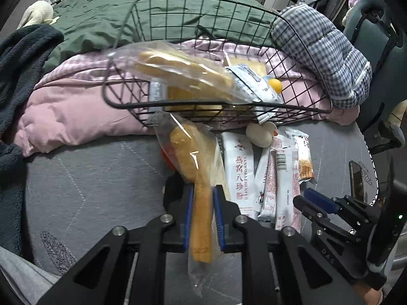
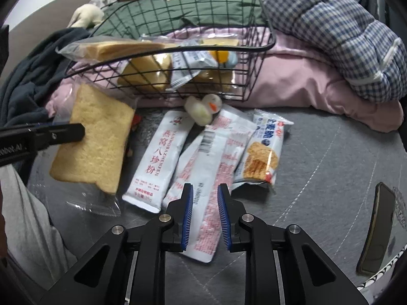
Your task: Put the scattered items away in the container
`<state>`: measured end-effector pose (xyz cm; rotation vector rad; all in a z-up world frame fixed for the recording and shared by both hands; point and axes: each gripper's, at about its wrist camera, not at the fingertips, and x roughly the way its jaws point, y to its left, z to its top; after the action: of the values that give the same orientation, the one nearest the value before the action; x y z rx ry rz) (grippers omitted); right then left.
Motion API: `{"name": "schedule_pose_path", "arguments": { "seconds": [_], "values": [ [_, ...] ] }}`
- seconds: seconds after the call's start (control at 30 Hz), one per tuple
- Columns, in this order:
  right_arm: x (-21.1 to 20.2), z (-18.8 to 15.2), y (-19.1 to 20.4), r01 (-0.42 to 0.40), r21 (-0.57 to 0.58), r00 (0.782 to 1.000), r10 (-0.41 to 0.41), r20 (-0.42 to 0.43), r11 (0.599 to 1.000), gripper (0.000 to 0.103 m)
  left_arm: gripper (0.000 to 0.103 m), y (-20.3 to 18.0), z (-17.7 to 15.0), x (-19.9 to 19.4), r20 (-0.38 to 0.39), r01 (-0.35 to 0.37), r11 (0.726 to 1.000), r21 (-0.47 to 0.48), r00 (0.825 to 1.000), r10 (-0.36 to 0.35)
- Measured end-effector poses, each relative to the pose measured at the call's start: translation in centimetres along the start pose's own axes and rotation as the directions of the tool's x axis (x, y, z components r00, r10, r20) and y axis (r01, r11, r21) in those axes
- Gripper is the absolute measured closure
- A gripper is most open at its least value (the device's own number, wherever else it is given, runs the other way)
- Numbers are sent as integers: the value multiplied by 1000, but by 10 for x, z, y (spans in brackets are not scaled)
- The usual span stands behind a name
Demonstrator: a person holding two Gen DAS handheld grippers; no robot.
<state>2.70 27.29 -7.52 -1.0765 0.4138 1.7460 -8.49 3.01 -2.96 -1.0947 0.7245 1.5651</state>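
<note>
Left gripper (image 1: 202, 203) clamped on bagged bread slice (image 2: 94, 139), lifted before wire basket (image 1: 178, 106). Right gripper (image 2: 204, 198) clenched on pink-printed sachet (image 2: 211, 203), beside remaining packets on grey bedcover (image 2: 318, 178).

Wire basket (image 2: 257, 48) sits behind the sachets (image 2: 157, 157), toy duck (image 2: 203, 109) between them, phone (image 2: 376, 228) lies far right

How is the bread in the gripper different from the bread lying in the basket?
The held bread slice is pinched by the left gripper and hangs outside the wire basket, while the basket bread lies across the basket's rim. The held bread slice hangs edge-up; the basket bread lies nearly flat. Both are yellow-brown slices sealed in clear plastic bags.
</note>
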Motion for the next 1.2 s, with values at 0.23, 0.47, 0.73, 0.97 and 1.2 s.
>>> {"name": "schedule_pose_path", "arguments": {
  "seconds": [0.23,0.47,0.73,0.97,1.2],
  "values": [
    [25,-6,-6,43,82,998,-40,-44,996,51,87,19,-6,5,-12,-24,1000,-15,1000,24],
    [45,-3,2,28,84,998,-23,-56,996,49,87,16,-5,10,-15,-15,1000,-4,1000,15],
    [26,3,11,17,67,1000,-15,-22,998,84,87,15,-2,-3,8,-10,1000,-7,1000,10],
    [10,11,9,4,65,1000,-3,-12,998,89,87,13,-3,-10,16,-7,1000,-3,1000,7],
    [27,-6,7,2,100,999,2,-41,995,56,87,18,-10,6,-18,-12,1000,-5,1000,11]
  ]
}}
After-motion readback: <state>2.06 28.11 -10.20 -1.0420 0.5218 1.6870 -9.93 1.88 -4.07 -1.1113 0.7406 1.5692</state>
